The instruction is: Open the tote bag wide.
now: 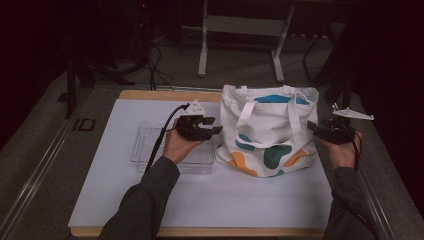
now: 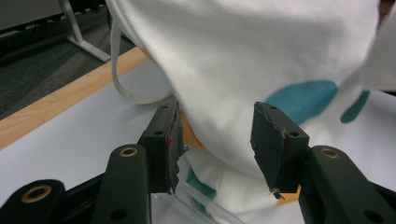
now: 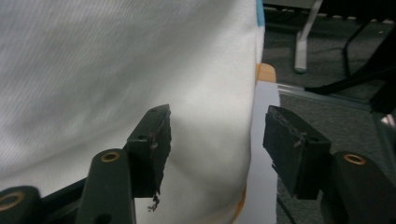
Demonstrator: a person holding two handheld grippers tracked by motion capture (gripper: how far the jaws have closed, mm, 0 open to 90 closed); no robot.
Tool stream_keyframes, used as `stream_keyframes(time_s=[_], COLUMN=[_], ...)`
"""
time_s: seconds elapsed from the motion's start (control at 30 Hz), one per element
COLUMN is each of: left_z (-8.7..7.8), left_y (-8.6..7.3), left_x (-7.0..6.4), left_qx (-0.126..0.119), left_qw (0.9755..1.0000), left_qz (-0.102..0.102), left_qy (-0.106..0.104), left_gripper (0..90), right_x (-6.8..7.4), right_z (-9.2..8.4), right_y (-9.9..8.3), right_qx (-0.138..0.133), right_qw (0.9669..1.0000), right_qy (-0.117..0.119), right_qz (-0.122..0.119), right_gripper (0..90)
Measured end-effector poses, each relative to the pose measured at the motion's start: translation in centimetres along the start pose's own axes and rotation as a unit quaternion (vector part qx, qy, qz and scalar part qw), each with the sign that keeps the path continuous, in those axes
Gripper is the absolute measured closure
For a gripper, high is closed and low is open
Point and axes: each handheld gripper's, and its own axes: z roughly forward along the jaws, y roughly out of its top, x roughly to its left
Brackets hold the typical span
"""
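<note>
Tote bag (image 2: 261,60) blurred and cut off at the top edge in both gripper views.

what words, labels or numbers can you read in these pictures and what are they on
"ID": dark letters on the grey floor left of the table, read from the high view; they may be part of a longer marking.
Tote bag: a faint line of print on its front, too small and blurred to read.
Nothing else legible.

High view looks down; both tool views closely face the tote bag (image 1: 270,132).
</note>
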Motion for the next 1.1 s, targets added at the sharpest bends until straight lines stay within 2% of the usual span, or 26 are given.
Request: stream_keyframes(time_s=[0.1,0.17,0.23,0.3,0.4,0.47,0.53,0.6,0.63,0.67,0.7,0.77,0.83,0.9,0.97,1.1], left_z=[0.5,0.9,1.4,1.9,2.8,3.3,3.7,4.0,4.0,4.3,4.4,4.5,4.4,4.2,4.0,3.3], left_y=[0.4,0.7,0.9,1.0,1.1,1.2,1.4,1.5,1.5,1.5,1.6,1.7,1.8,1.9,2.0,2.2], left_x=[0.3,0.5,0.8,1.0,1.3,1.5,1.5,1.4,1.4,1.1,0.9,0.6,0.4,0.2,0.0,-0.2], left_qx=[0.002,0.008,0.013,0.02,0.034,0.039,0.039,0.04,0.04,0.046,0.049,0.051,0.053,0.052,0.05,0.043], left_qw=[1.0,0.9999,0.9999,0.9996,0.9991,0.999,0.999,0.9989,0.9989,0.9986,0.9986,0.9986,0.9986,0.9986,0.9987,0.9989], left_qz=[0.0,0.002,-0.005,-0.014,-0.016,-0.021,-0.022,-0.024,-0.024,-0.024,-0.022,-0.016,-0.01,0.004,0.01,0.012], left_qy=[0.001,0.006,0.008,0.011,0.017,0.011,0.008,0.003,0.003,-0.004,-0.003,0.0,0.0,0.007,0.008,0.01], left_gripper=[50.7,49.4,47.9,47.1,46.9,47.1,48.4,54.9,59.1,59.1,70.5,80.4,85.4,86.8,87.1,87.1], right_x=[-0.3,-0.5,-0.7,-1.0,-1.3,-1.5,-1.7,-1.9,-1.9,-1.9,-1.9,-1.8,-1.7,-1.6,-1.4,-1.4], right_z=[0.5,0.9,1.2,1.7,2.0,2.2,2.3,2.4,2.4,2.3,2.2,2.1,1.9,1.5,1.1,0.2], right_y=[0.4,0.6,0.7,0.7,0.8,0.9,1.0,1.0,1.0,1.0,1.1,1.1,1.1,1.1,1.2,1.2], right_qx=[0.005,0.018,0.028,0.038,0.044,0.05,0.052,0.049,0.049,0.048,0.046,0.045,0.041,0.039,0.037,0.027], right_qw=[0.9999,0.9996,0.9993,0.9986,0.9978,0.9972,0.9964,0.9953,0.9953,0.9952,0.9957,0.9964,0.997,0.9974,0.9978,0.9982], right_qy=[0.015,0.02,0.023,0.037,0.049,0.055,0.066,0.082,0.082,0.084,0.08,0.071,0.066,0.06,0.053,0.046], right_qz=[0.005,0.003,0.001,0.002,0.0,0.004,0.01,0.016,0.016,0.014,0.01,0.007,-0.001,-0.009,-0.018,-0.026], right_gripper=[37.2,35.1,34.7,33.2,33.2,33.3,36.5,44.3,44.3,47.2,58.8,70.8,81.8,85.7,86.5,87.0])
